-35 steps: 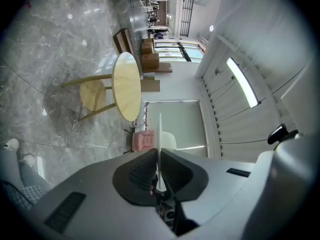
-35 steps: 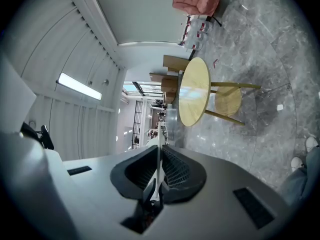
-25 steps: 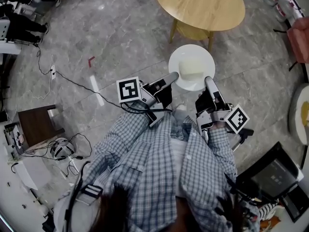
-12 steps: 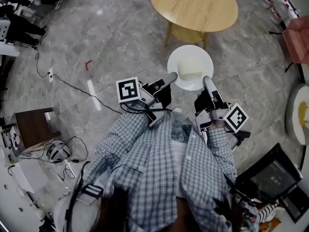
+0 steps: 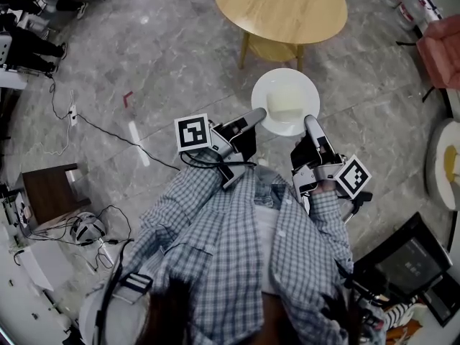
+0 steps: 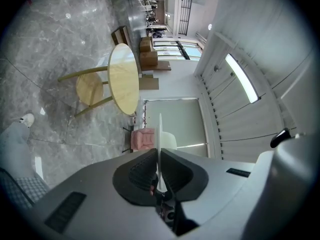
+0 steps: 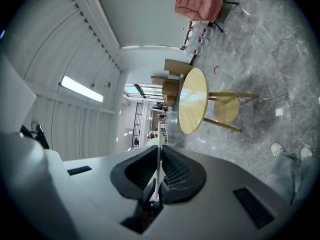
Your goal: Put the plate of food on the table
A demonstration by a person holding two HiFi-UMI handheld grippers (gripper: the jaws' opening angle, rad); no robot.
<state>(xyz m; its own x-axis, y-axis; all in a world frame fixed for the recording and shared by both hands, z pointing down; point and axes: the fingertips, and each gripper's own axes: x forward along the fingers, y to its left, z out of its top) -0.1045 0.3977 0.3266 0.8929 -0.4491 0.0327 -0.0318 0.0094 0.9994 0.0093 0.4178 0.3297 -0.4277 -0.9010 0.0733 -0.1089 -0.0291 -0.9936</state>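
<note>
A white plate (image 5: 285, 100) carrying a pale block of food (image 5: 285, 106) hangs level above the floor, just short of the round wooden table (image 5: 280, 7). My left gripper (image 5: 260, 116) is shut on the plate's near-left rim and my right gripper (image 5: 311, 123) is shut on its near-right rim. In the left gripper view the plate (image 6: 159, 134) shows edge-on as a thin white line between the jaws, with the table (image 6: 124, 79) ahead. The right gripper view shows the same thin plate edge (image 7: 159, 154) pinched in the jaws, and the table (image 7: 193, 100) beyond.
The table has a lower shelf (image 5: 280, 47) between its legs. A pink armchair (image 5: 441, 52) stands at the right. A dark low stand (image 5: 48, 187) and cables (image 5: 108, 124) lie at the left. A black device (image 5: 399, 259) sits at the lower right.
The table has drifted slightly lower-left in the head view and the plate sits a little closer to it. Both grippers keep their hold on the plate.
</note>
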